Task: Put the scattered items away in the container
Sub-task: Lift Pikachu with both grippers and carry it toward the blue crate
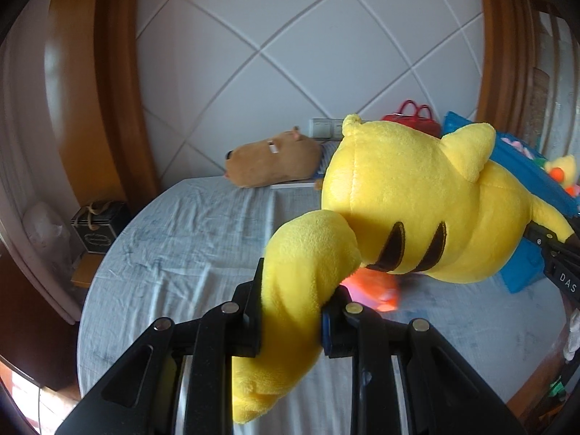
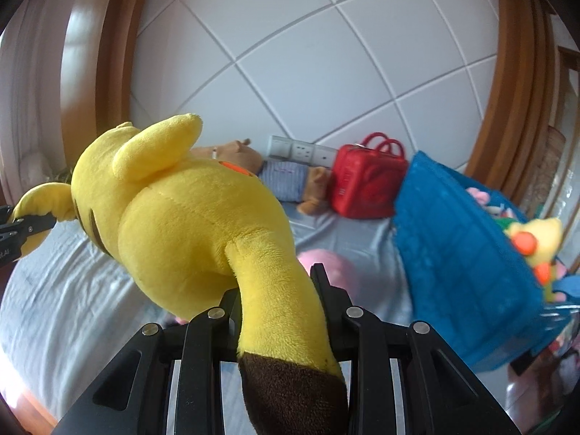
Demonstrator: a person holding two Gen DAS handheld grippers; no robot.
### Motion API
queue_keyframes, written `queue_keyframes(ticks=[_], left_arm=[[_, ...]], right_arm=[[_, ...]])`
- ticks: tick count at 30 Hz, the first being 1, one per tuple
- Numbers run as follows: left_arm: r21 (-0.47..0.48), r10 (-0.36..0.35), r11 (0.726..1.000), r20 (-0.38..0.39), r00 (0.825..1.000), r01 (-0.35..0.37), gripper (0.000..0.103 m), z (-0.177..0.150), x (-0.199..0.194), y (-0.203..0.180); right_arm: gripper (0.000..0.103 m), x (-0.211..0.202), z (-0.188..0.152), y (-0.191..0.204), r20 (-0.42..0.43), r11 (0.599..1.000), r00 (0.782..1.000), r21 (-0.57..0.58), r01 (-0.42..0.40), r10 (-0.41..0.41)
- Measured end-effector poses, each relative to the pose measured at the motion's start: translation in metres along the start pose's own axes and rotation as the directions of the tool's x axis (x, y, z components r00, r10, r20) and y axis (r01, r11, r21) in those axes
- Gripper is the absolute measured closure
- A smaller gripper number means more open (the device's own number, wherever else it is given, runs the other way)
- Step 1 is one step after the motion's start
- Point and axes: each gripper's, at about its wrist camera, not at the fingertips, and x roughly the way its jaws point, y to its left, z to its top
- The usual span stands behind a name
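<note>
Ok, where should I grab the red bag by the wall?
By its handles, coming from above: they stand upright on top of the bag, while its boxy body looks too wide for a gripper. The left gripper and right gripper are both shut on the plush.

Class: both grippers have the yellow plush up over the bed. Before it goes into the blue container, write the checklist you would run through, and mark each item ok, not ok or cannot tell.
1. Left gripper shut on the yellow plush, on a limb: ok.
2. Right gripper shut on its brown-tipped ear: ok.
3. Plush lifted off the bed sheet: ok.
4. Blue container within view, to the right: ok.
5. Room inside the container, which already holds a small yellow toy: cannot tell.
6. Pink toy on the sheet below, clear of the plush: ok.
</note>
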Motion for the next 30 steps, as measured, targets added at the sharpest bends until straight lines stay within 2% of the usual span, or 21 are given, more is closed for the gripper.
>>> queue_keyframes(ticks=[8, 13, 19, 24, 30], left_arm=[[0.07, -0.077, 0.995, -0.006, 0.997, 0.077, 0.081, -0.01, -0.017, -0.075], [0.153, -0.179, 0.972, -0.013, 0.984, 0.179, 0.081, -0.014, -0.027, -0.113], [0.263, -0.32, 0.909, -0.056, 0.946, 0.323, 0.081, -0.027, -0.039, -0.171], [0.324, -0.413, 0.845, -0.109, 0.904, 0.425, 0.081, -0.042, -0.05, -0.222], [0.37, -0.449, 0.801, -0.146, 0.881, 0.47, 0.081, -0.057, -0.061, -0.285]], right_arm=[[0.075, -0.045, -0.044, -0.057, -0.028, 0.994, 0.995, 0.051, 0.095, -0.093], [0.075, -0.075, -0.072, -0.086, -0.061, 0.975, 0.981, 0.119, 0.188, -0.182], [0.075, -0.122, -0.116, -0.119, -0.144, 0.921, 0.939, 0.197, 0.336, -0.311], [0.075, -0.158, -0.15, -0.155, -0.216, 0.869, 0.898, 0.245, 0.429, -0.383], [0.075, -0.187, -0.185, -0.201, -0.261, 0.822, 0.864, 0.282, 0.494, -0.43]])
